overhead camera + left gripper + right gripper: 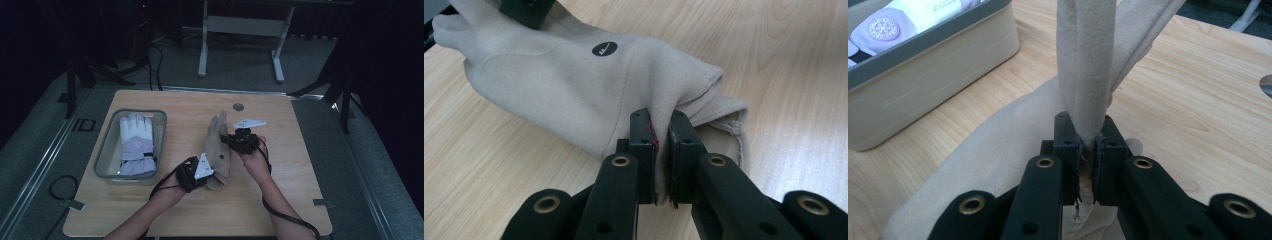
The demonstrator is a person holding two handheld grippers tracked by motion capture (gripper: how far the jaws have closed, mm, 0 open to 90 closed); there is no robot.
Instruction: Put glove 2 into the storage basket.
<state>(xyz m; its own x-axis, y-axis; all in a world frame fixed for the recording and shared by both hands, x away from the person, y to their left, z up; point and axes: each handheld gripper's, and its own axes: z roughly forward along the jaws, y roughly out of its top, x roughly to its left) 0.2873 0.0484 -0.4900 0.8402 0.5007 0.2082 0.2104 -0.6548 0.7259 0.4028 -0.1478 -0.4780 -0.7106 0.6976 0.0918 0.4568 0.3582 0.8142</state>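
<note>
Now I have my left gripper [663, 150] pinched on the beige glove's [218, 150] cuff mid-tabletop, my right gripper [1088, 150] clamped on its fingers, toward the far edge.

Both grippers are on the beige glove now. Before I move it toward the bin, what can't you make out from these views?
- Beige glove, high view: its middle is hidden behind the right gripper, its cuff behind the left gripper.
- Glove fingertips, right gripper view: cut off by the top edge.
- Round black logo, left gripper view: too small to read.
- Bin, high view: anything under the white glove is covered.
- Bin, right gripper view: cut off at the left edge.
</note>
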